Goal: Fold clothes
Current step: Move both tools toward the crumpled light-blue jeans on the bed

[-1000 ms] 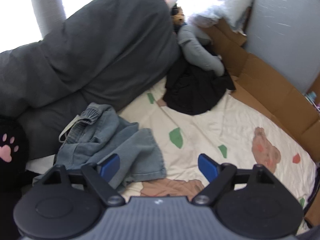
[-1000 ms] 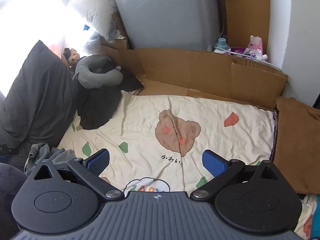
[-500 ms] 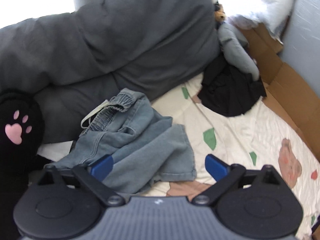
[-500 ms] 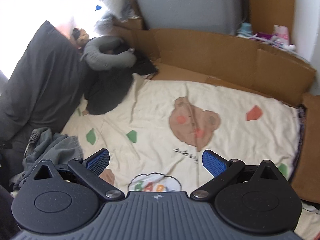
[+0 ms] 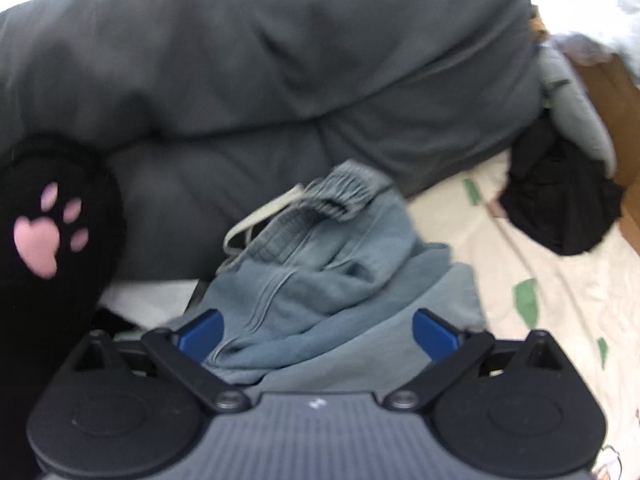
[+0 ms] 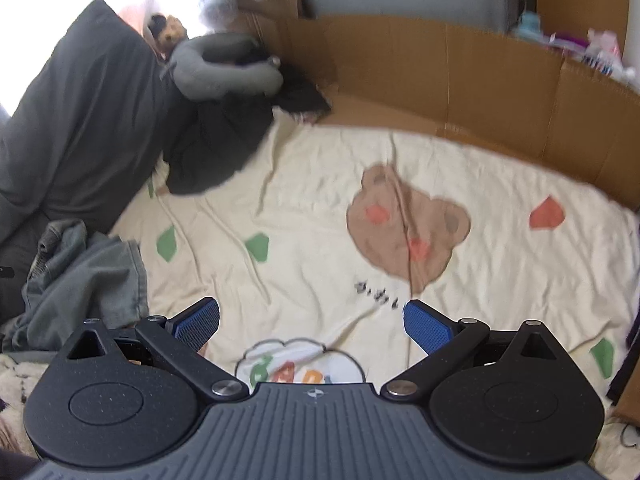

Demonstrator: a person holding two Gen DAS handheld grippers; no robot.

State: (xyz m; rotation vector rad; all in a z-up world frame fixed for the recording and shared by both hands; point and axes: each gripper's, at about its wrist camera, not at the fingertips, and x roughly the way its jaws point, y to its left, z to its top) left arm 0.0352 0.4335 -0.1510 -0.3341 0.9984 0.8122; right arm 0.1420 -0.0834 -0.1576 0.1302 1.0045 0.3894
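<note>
Crumpled light blue denim shorts with an elastic waistband and a pale drawstring lie on the cream printed sheet against a grey duvet. My left gripper hovers right over them, jaws wide open, with the cloth lying between and below the blue pads, untouched as far as I can see. In the right wrist view the same shorts lie at the far left, and my right gripper stands open above the bare sheet, nothing between its fingers.
A black garment and a grey neck pillow lie at the sheet's far corner. The grey duvet bounds the left side, cardboard walls the back. A black paw-print plush sits left of the shorts. A bear print marks the sheet's middle.
Both grippers have sunk toward the bed. The left one has swung left over the denim shorts, which now fill its view, and its jaws stand slightly wider.
</note>
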